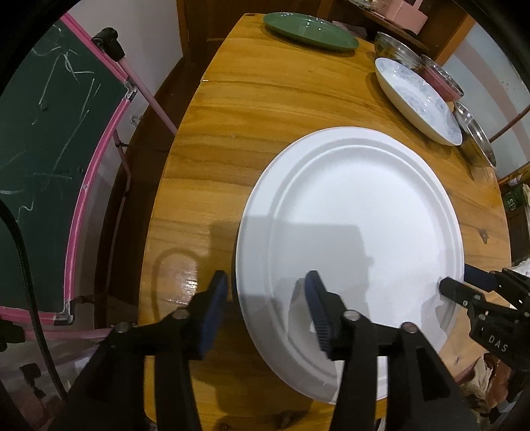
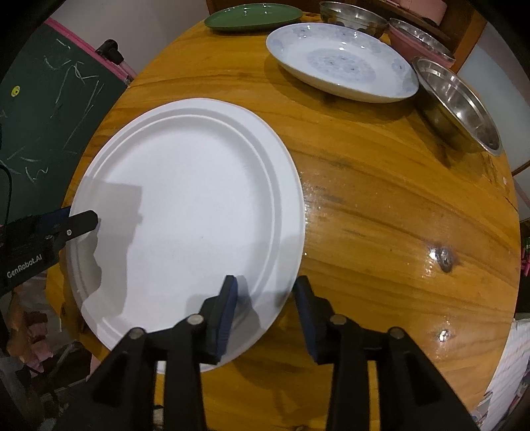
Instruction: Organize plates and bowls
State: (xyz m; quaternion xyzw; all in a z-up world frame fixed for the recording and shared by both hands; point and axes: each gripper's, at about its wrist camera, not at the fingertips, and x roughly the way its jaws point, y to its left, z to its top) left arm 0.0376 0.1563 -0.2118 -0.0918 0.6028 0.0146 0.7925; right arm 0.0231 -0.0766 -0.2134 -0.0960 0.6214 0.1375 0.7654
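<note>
A large white plate (image 1: 357, 232) lies on the wooden table (image 1: 232, 132); it also shows in the right wrist view (image 2: 192, 205). My left gripper (image 1: 266, 285) is open and straddles the plate's left rim, one finger over the plate and one outside. My right gripper (image 2: 266, 288) is open and straddles the plate's right rim the same way. Farther back lie a blue-patterned white plate (image 2: 341, 63), a green plate (image 2: 253, 16) and steel bowls (image 2: 457, 106).
A pink bowl (image 2: 417, 41) with a steel bowl inside and another steel bowl (image 2: 351, 18) stand at the back right. A green chalkboard with a pink frame (image 1: 49, 149) stands left of the table. The table's near edge is close under the grippers.
</note>
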